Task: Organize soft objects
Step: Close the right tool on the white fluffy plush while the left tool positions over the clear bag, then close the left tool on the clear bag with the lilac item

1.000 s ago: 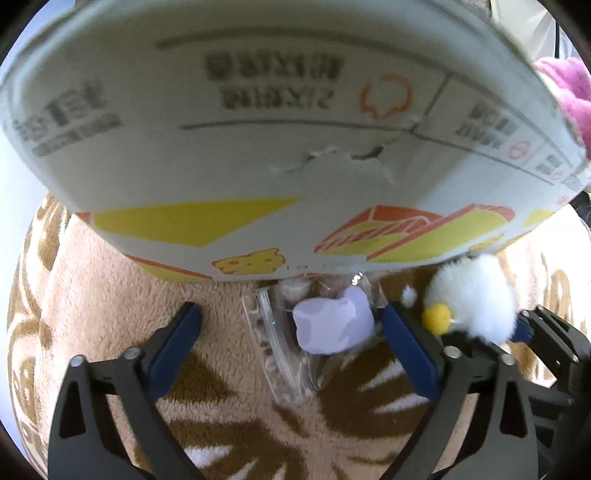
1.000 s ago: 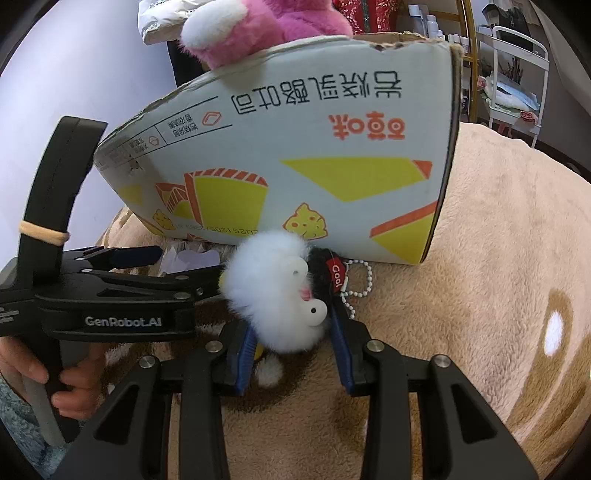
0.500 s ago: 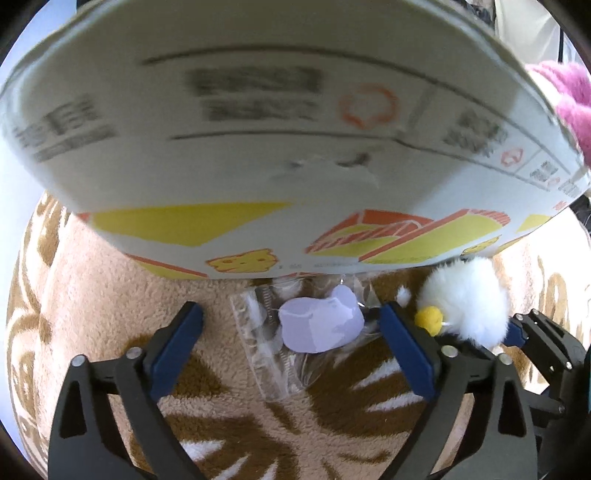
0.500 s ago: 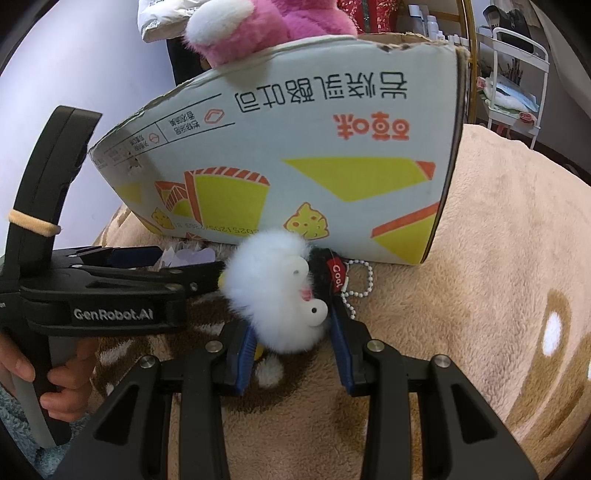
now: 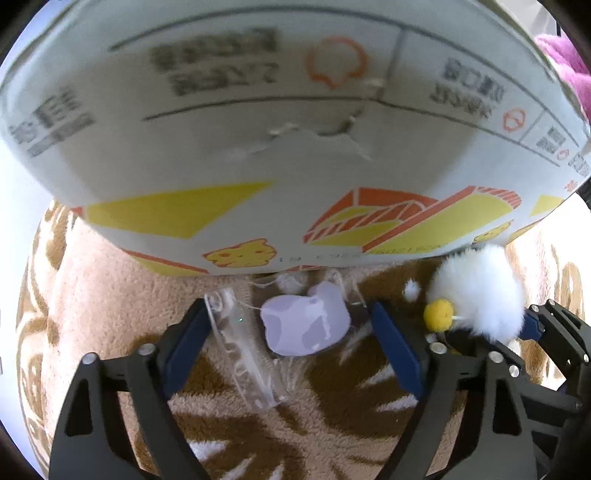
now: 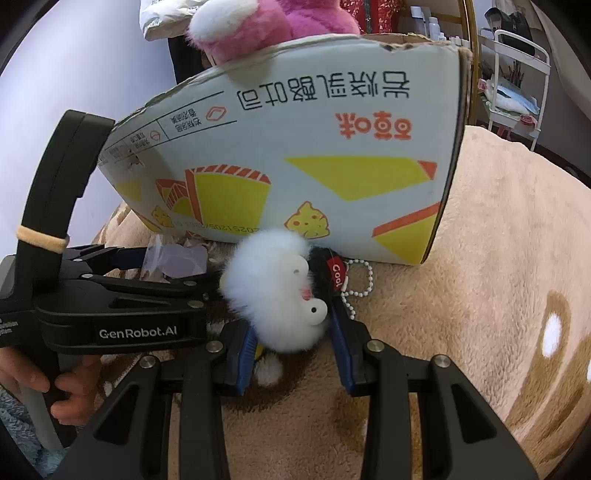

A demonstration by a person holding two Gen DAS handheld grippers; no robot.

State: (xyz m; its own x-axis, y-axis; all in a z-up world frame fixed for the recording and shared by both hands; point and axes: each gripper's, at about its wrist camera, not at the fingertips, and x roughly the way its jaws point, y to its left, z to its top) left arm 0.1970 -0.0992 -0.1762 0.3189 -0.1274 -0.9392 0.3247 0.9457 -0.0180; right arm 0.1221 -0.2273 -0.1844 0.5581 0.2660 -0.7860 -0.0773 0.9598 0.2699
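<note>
Progress, as we read it, is partial: a pink plush [image 6: 255,26] already sits in the printed cardboard box [image 6: 295,155], while two small soft things are not yet in it. We hold the left tool [image 5: 291,325] pointed steeply down over a lilac soft piece in a clear bag [image 5: 304,325], which lies on the brown patterned fleece blanket [image 5: 110,302] just in front of the box wall. Its jaws are closing, the bag between them; the left pad looks to meet the bag's clear edge, though we cannot tell if it presses, and the right pad stands clear of the lilac piece. Our right tool [image 6: 291,339] is clamped on a white fluffy toy [image 6: 273,291], its blue pads pressing in from both sides low on the fur. That toy carries a red tag and a bead chain [image 6: 356,278] and sits on the blanket close against the box's lower edge, just beside the left tool's near finger. What remains, we judge: finish the grip on the bagged piece, then lift both over the rim into the box.
</note>
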